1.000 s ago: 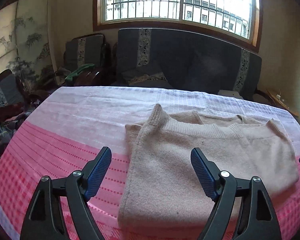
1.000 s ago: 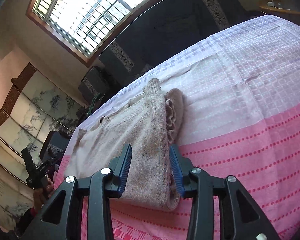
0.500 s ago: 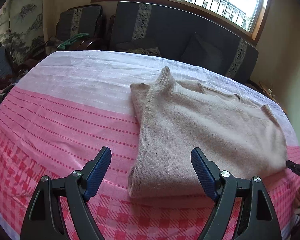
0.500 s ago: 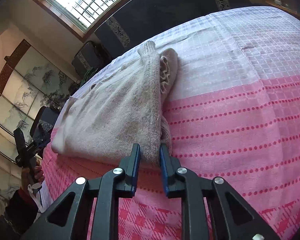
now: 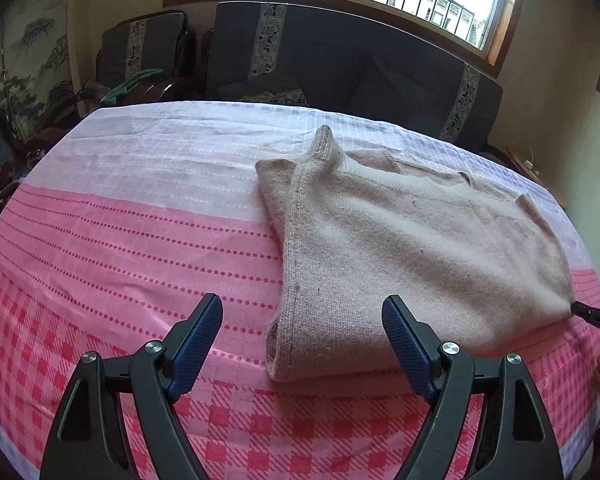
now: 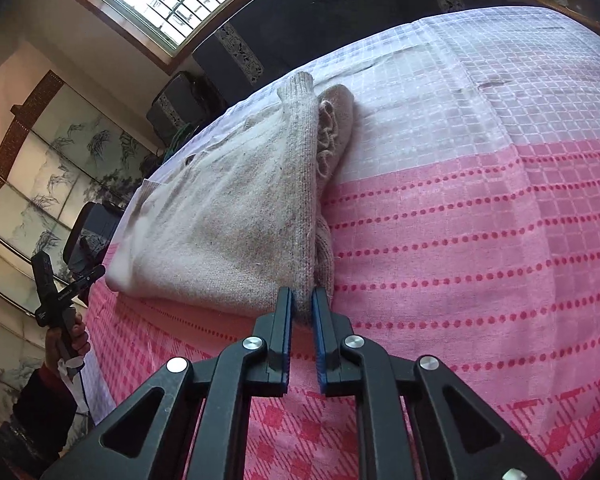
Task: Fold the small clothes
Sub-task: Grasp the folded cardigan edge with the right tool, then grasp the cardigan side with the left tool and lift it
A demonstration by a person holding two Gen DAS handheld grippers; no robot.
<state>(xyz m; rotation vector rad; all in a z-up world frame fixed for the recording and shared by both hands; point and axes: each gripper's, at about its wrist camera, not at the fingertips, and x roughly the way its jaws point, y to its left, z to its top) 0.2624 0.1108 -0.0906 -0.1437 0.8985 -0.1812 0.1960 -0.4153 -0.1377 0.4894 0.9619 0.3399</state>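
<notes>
With jaws just closed, right hand-held gripper now pinching near right corner of beige sweater lying part-folded on the surface; left hand-held gripper wide open, empty, poised at near left corner; ready for next fold.

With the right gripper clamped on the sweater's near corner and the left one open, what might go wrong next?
1. The right gripper, whose jaws have just been closing, pinches only the edge of the sweater; lower layers may slip free.
2. The left gripper is open and holds nothing, so lifting now could skew the fold.
3. Dragging might bunch the pink cloth.
</notes>
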